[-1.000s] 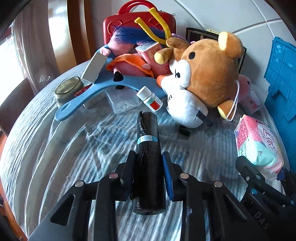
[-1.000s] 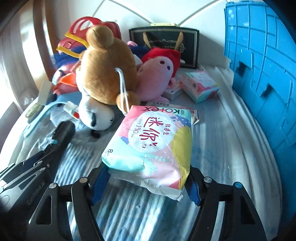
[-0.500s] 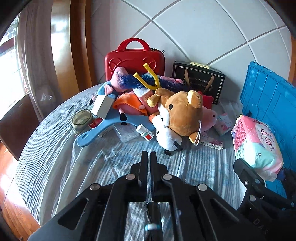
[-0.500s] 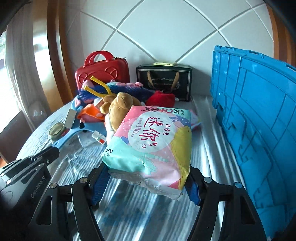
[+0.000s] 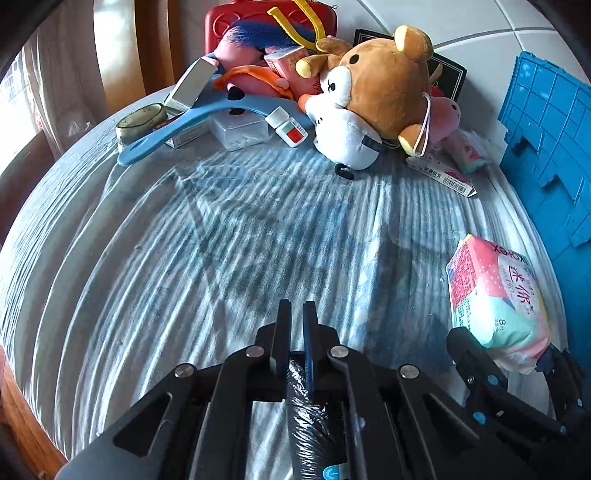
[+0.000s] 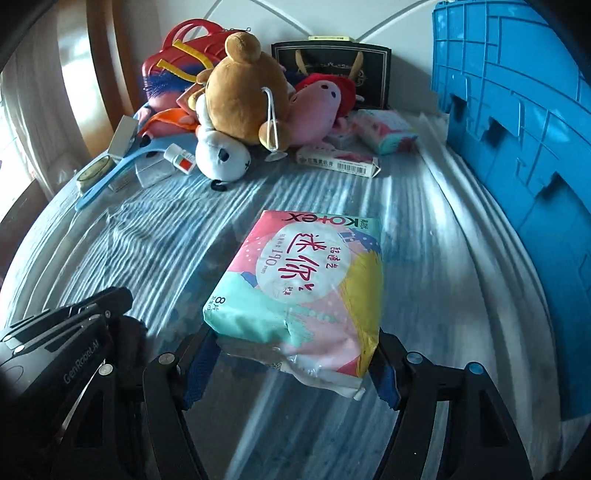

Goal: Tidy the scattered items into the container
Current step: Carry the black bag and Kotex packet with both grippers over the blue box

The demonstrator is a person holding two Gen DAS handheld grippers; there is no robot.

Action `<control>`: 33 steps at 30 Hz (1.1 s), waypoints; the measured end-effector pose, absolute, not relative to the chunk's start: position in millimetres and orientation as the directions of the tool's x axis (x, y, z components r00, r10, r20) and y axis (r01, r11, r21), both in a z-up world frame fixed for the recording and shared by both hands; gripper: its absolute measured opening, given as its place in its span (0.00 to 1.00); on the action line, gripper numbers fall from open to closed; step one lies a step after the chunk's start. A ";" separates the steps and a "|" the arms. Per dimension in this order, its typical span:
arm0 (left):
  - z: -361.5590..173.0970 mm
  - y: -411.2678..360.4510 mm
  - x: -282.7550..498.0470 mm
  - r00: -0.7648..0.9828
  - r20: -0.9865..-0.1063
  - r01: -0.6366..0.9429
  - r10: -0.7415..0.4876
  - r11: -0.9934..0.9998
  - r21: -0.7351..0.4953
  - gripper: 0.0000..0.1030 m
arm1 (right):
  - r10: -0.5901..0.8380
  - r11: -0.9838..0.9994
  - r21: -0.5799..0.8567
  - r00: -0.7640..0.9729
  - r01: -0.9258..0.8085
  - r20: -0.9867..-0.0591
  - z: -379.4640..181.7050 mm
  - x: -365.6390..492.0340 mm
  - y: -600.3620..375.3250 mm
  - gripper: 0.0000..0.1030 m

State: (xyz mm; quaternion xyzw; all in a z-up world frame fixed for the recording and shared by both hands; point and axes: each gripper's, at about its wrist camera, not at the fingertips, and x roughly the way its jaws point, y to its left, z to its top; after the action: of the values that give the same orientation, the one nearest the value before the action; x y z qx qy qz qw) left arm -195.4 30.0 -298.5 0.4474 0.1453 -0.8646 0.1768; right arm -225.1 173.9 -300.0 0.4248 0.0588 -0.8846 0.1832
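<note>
Looking along the left gripper (image 5: 295, 314), its two fingers stand pressed almost together, and a black plastic-wrapped roll (image 5: 308, 421) runs back between their bases; its far end is hidden by the jaws and its near end is cut off by the lower edge, so only a bit of its blue band shows. Whether the pads actually bite on the roll is hard to make out. Far ahead lies a heap: a brown teddy bear (image 5: 384, 77) on a white plush, a white pill bottle (image 5: 286, 125), a blue shoehorn (image 5: 192, 125), a clear plastic box (image 5: 240, 129) and a red case (image 5: 269, 22) whose top is cut off. To the right and ahead rises the blue crate (image 5: 550, 147), with only part of its wall in view. Low on the right the right gripper (image 5: 509, 362) holds a pack of sanitary pads (image 5: 495, 295).

From the right wrist, the right gripper (image 6: 291, 365) is spread wide and clamps that pack of sanitary pads (image 6: 303, 288) by its near end, above the striped cloth (image 6: 424, 258). The crate (image 6: 517, 129) stands well to the right, its top and interior out of view. Ahead lie a flat medicine box (image 6: 336, 162) and the teddy bear (image 6: 243, 99), which partly covers a pink plush (image 6: 314, 107). The left gripper's body (image 6: 66, 354) fills the lower left, its fingertips not visible.
</note>
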 end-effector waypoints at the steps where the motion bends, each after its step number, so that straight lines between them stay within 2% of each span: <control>1: -294.9 33.0 -191.4 -0.543 -0.824 0.439 -0.165 -0.892 -0.111 0.07 | -0.280 -0.921 0.045 -0.577 0.388 -0.767 -296.8 -221.4 177.1 0.69; 3: -286.3 41.3 -179.6 -0.560 -0.812 0.436 -0.161 -0.891 -0.124 0.13 | -0.293 -0.912 0.035 -0.590 0.408 -0.752 -290.1 -213.3 184.7 0.69; 5: -278.2 50.8 -166.8 -0.564 -0.801 0.449 -0.202 -0.889 -0.092 0.39 | -0.308 -0.909 0.048 -0.589 0.415 -0.747 -286.6 -209.3 191.8 0.69; 6: -275.2 55.1 -159.5 -0.564 -0.792 0.465 -0.234 -0.883 -0.070 0.45 | -0.306 -0.910 0.046 -0.591 0.413 -0.746 -285.4 -206.7 195.7 0.69; 8: -271.9 59.9 -144.6 -0.565 -0.782 0.490 -0.261 -0.869 -0.064 0.67 | -0.309 -0.910 0.049 -0.594 0.412 -0.743 -283.8 -200.3 205.1 0.69; 9: -271.5 62.0 -137.3 -0.569 -0.780 0.497 -0.262 -0.865 -0.072 0.68 | -0.304 -0.912 0.045 -0.598 0.408 -0.741 -283.4 -195.8 210.2 0.69; 22: -317.7 95.1 -91.4 -0.555 -0.790 0.476 -0.261 -0.878 -0.045 0.68 | -0.270 -0.918 0.006 -0.615 0.396 -0.741 -313.3 -138.2 240.1 0.68; 24: -322.2 103.6 -91.1 -0.565 -0.772 0.461 -0.293 -0.887 -0.001 0.69 | -0.276 -0.920 0.020 -0.609 0.392 -0.743 -318.7 -134.8 246.2 0.69; 27: -325.0 107.7 -92.7 -0.579 -0.760 0.451 -0.295 -0.892 0.002 0.68 | -0.293 -0.928 0.056 -0.628 0.368 -0.721 -314.9 -134.3 255.8 0.72; 28: -325.5 107.0 -93.9 -0.583 -0.759 0.455 -0.292 -0.891 -0.006 0.68 | -0.290 -0.930 0.054 -0.638 0.363 -0.713 -312.4 -135.1 256.8 0.77; 30: -326.4 107.3 -95.7 -0.591 -0.752 0.457 -0.292 -0.889 -0.014 0.64 | -0.283 -0.932 0.044 -0.644 0.361 -0.711 -309.7 -139.5 256.4 0.79; 32: -327.1 112.0 -97.7 -0.605 -0.744 0.440 -0.284 -0.898 -0.016 0.46 | -0.286 -0.932 0.056 -0.634 0.358 -0.718 -310.5 -144.4 255.7 0.79; 33: -326.7 114.3 -98.6 -0.611 -0.739 0.434 -0.285 -0.901 -0.011 0.44 | -0.285 -0.933 0.061 -0.623 0.355 -0.728 -313.0 -147.0 255.0 0.79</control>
State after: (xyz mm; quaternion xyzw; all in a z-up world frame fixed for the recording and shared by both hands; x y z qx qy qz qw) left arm -98.6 114.3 -326.7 0.3926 0.0950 -0.8923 0.2013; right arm -147.0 255.0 -313.0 0.3959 0.0441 -0.8998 0.1777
